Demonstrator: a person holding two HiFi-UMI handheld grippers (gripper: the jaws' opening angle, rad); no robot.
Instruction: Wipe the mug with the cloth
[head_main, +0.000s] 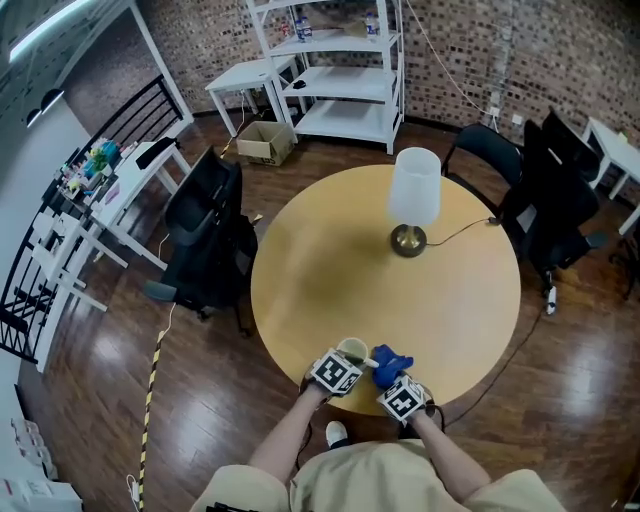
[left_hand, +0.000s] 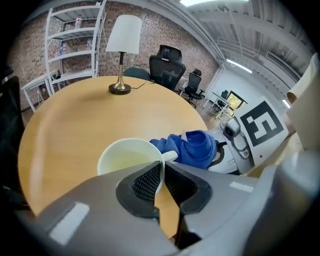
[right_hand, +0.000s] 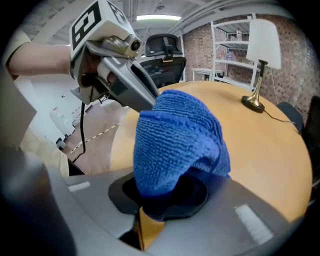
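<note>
Round wooden worktop (head_main: 330, 270), near edge: pale mug (left_hand: 125, 159) pinched by its wall in closed left gripper (left_hand: 161, 174). Probably rigid, glazed, slippery, breakable; best clamped firmly at rim. Soft, light blue cloth (right_hand: 180, 135) bunched in clamped right gripper (right_hand: 165, 197), just beside mug.

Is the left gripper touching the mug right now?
Touching. The left gripper view shows the left gripper with its jaws closed on the rim of the mug.
</note>
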